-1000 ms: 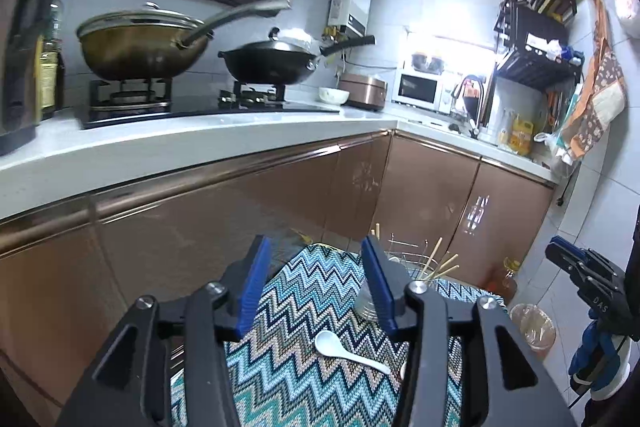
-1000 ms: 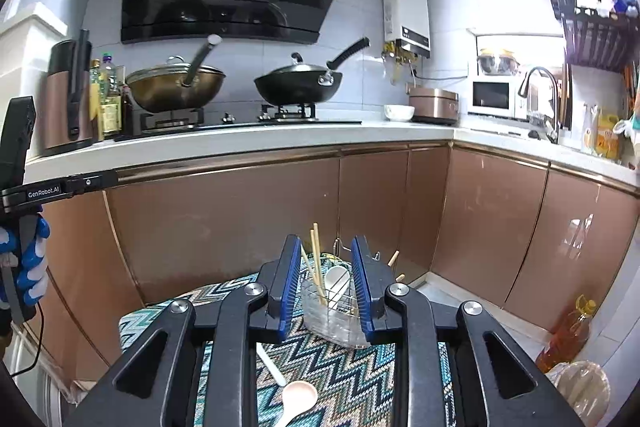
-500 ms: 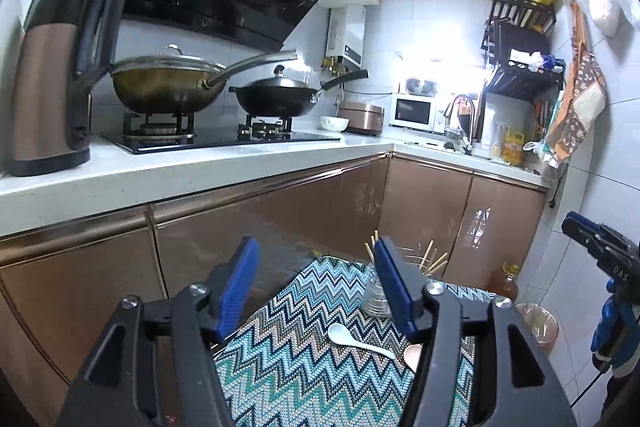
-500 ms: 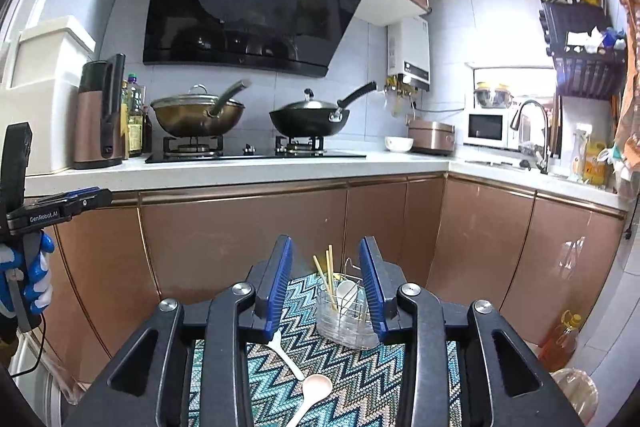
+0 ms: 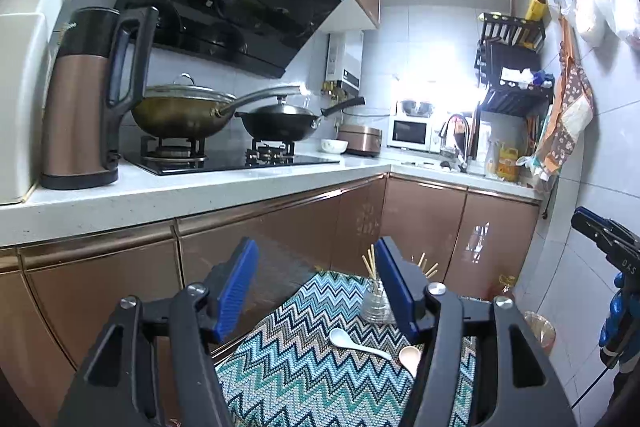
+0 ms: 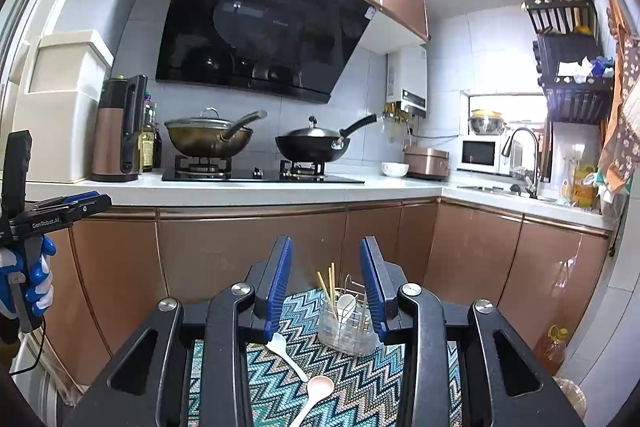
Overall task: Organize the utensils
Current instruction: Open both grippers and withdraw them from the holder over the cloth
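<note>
1. The left gripper (image 5: 316,287) is held above a zigzag-patterned teal, white and brown woven mat (image 5: 304,379). Its blue-padded jaws stand apart and clasp nothing.
2. The right gripper (image 6: 326,287) is likewise raised over the same mat (image 6: 360,383). Its blue-padded jaws are parted and bare.
3. A clear glass utensil holder with a wire insert (image 6: 347,331) stands upright on the mat. In the right wrist view it appears between the right jaws but beyond their tips, nearer the right-hand pad. It contains pale wooden chopsticks (image 6: 326,289) and a white spoon (image 6: 345,305).
4. In the left wrist view the holder (image 5: 374,305) sits just behind the right-hand pad, partly hidden by it.
5. A white ceramic soup spoon (image 6: 285,351) lies flat on the mat, below the left-hand pad of the right gripper.
6. A pale wooden spoon (image 6: 316,393) lies beside it, the two close together; contact cannot be determined.
7. In the left wrist view the white spoon (image 5: 356,341) lies between the left jaws and well below them; the wooden spoon (image 5: 410,355) shows at the right-hand finger's edge.
</note>
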{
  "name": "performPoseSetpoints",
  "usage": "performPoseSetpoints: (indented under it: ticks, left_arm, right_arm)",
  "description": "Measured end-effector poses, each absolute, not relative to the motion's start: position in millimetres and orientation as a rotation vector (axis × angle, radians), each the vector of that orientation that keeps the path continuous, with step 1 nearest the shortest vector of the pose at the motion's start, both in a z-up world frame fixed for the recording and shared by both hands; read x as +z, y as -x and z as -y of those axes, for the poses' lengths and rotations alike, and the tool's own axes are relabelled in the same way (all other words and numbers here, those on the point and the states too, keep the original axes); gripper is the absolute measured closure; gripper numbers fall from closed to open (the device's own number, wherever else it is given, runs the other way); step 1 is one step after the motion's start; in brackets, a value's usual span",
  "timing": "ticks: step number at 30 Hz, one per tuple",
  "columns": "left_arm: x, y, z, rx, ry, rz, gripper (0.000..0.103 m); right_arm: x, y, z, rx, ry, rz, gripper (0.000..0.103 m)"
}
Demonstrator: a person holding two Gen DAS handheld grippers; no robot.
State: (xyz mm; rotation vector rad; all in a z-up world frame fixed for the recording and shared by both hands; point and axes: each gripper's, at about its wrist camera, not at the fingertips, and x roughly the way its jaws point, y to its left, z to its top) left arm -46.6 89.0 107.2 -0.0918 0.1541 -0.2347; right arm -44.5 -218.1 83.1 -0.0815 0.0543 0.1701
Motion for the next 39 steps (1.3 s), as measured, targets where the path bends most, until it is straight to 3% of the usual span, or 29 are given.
performPoseSetpoints:
  ticks: [20, 39]
  left_arm:
    - [106.5, 67.4, -92.5, -0.265, 0.093, -0.117, 0.042]
    - [58.2, 0.2, -65.1, -0.289, 0.072, -0.307, 0.042]
  right_arm:
    - [92.3, 90.3, 213.5, 0.164, 0.084, 0.033, 0.058]
    - [40.0, 17.8, 241.8, 0.171, 0.007, -0.132, 0.058]
